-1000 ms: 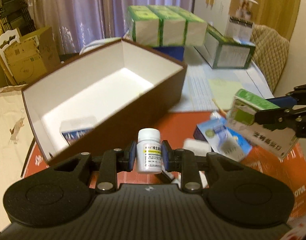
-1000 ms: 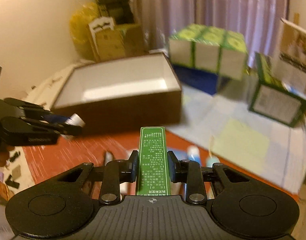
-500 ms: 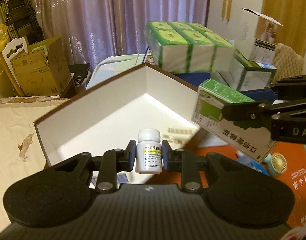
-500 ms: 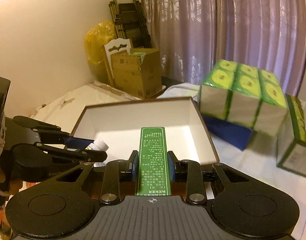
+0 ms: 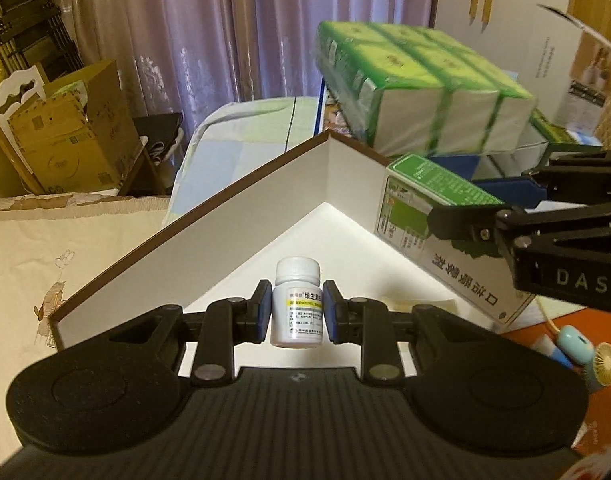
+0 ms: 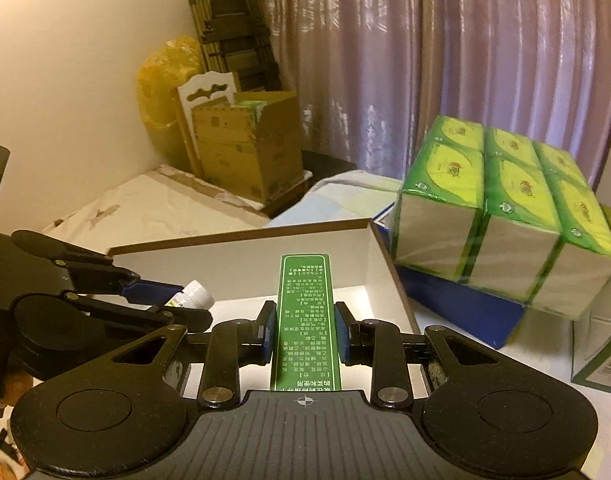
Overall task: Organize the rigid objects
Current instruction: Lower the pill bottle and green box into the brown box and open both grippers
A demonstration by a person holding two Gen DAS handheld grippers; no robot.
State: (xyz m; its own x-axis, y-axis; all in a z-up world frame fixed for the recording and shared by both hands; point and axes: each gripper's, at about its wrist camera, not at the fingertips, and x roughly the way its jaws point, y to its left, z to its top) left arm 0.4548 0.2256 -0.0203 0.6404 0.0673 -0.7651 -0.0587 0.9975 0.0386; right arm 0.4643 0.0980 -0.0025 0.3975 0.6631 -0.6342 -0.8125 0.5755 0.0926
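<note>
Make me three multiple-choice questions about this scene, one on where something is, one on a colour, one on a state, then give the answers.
1. Where is the white pill bottle?
A. Between the left gripper's pads
B. Lying on the cloth
C. On the tissue packs

2. What colour is the narrow face of the medicine carton in the right gripper?
A. Red
B. Green
C. Yellow

3. What state is the brown box?
A. Lidded
B. Crushed flat
C. Open on top

Answers: 1 A, blue pads press its sides. 2 B, green face with pale print. 3 C, its white inside shows.
</note>
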